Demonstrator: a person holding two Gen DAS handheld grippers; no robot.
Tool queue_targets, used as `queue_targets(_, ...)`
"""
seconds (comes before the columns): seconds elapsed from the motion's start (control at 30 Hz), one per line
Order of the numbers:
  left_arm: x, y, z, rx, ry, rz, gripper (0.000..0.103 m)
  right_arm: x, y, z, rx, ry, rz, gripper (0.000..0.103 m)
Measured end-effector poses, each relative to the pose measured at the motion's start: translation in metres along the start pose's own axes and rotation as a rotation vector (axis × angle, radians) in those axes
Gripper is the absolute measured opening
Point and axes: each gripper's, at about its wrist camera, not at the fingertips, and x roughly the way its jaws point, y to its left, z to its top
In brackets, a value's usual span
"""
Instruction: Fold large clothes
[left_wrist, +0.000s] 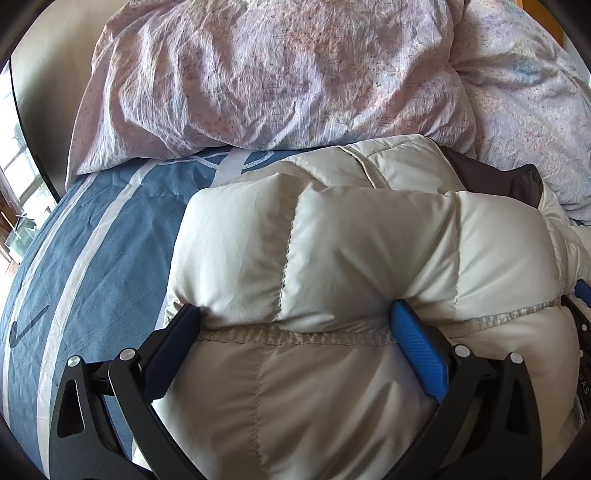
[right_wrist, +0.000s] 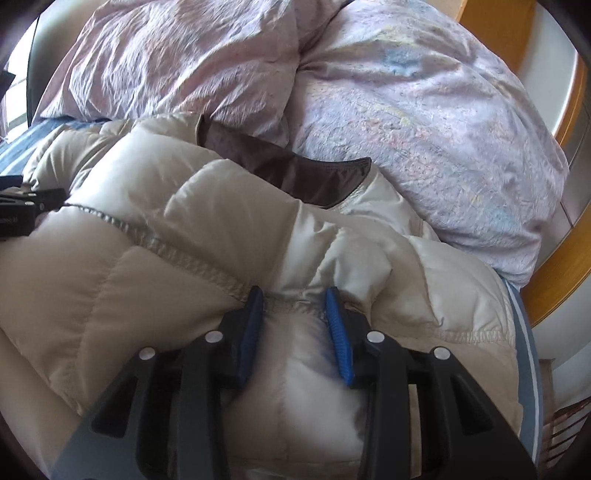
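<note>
Blue bedsheet (left_wrist: 110, 229) bears cream puffer jacket (left_wrist: 332, 240); left fingers (left_wrist: 417, 347) wide, right fingers (right_wrist: 338, 325) pinching it.

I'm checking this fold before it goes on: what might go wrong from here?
1. The left tongs stand wide open around the puffy jacket, so that side may spring back.
2. The right tongs pinch only a small bunch at the seam; slick fabric may slip out.

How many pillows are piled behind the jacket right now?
2. One pinkish pillow lies behind the jacket on the left; a paler pillow sits behind it on the right, by the wooden bed frame. More may be hidden behind them.
</note>
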Motion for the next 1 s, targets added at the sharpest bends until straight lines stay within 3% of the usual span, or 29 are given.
queue_targets(0.1, -0.002, 0.004, 0.0, -0.014, -0.008, -0.029, 0.102, 0.0, -0.007, 0.0, 0.027, 0.003, 0.036, 0.037)
queue_targets(0.17, -0.01, 0.011, -0.003, -0.038, -0.015, -0.069, 0.102, -0.007, -0.023, 0.0, 0.082, 0.019, 0.109, 0.039)
queue_targets(0.23, -0.035, 0.027, -0.011, -0.079, -0.031, -0.16, 0.102, -0.021, -0.043, -0.004, 0.164, 0.037, 0.212, 0.056)
queue_targets(0.27, -0.05, 0.037, -0.017, -0.091, -0.041, -0.21, 0.102, -0.034, -0.057, -0.009, 0.213, 0.033, 0.282, 0.077)
queue_targets(0.3, -0.064, 0.047, -0.021, -0.098, -0.047, -0.251, 0.102, -0.05, -0.073, -0.017, 0.256, 0.019, 0.34, 0.085)
queue_targets(0.4, -0.104, 0.079, -0.041, -0.1, -0.065, -0.343, 0.102, -0.088, -0.119, -0.043, 0.326, 0.005, 0.452, 0.092)
queue_targets(0.53, -0.139, 0.116, -0.076, -0.091, -0.041, -0.428, 0.102, -0.123, -0.187, -0.102, 0.46, 0.048, 0.519, 0.094)
queue_targets(0.63, -0.157, 0.143, -0.109, -0.105, -0.026, -0.443, 0.102, -0.139, -0.223, -0.147, 0.519, 0.098, 0.529, 0.094)
queue_targets(0.77, -0.163, 0.171, -0.147, -0.194, 0.027, -0.512, 0.102, -0.152, -0.265, -0.21, 0.648, 0.154, 0.593, 0.094)
queue_targets(1.0, -0.164, 0.171, -0.179, -0.231, 0.107, -0.645, 0.102, -0.148, -0.281, -0.265, 0.756, 0.238, 0.652, 0.091)
